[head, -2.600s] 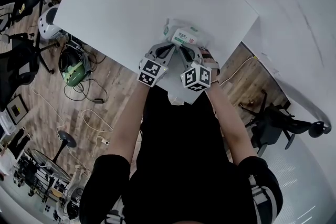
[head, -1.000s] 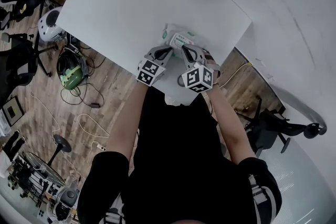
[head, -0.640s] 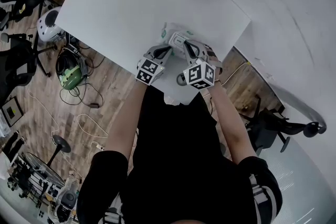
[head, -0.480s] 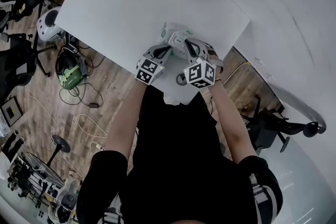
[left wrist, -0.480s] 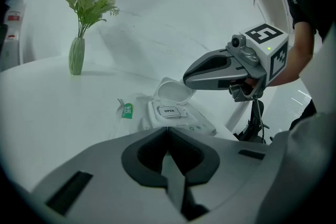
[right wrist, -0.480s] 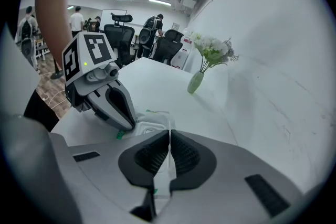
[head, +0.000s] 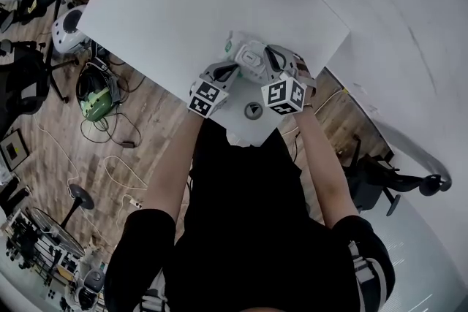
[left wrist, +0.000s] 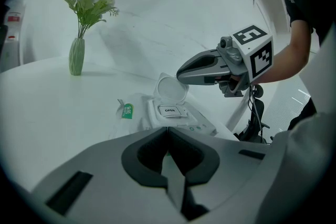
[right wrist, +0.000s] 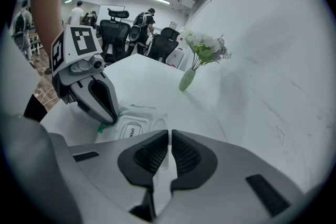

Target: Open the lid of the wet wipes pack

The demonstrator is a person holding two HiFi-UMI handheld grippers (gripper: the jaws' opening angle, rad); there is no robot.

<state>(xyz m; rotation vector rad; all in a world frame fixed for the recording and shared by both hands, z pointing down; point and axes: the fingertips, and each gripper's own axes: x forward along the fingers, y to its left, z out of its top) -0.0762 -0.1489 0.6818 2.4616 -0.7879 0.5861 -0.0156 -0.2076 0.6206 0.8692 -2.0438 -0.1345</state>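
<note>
Right hand-held gripper on lid (pack open)

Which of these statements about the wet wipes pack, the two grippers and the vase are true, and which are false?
1. The lid of the wet wipes pack stands raised. True.
2. The vase lies on its side on the table. False: it stands upright, holding flowers.
3. The left gripper has its jaws wide apart, clear of the pack. False: they are closed on the pack's green end.
4. The right gripper pinches the lid's top edge. True.
</note>
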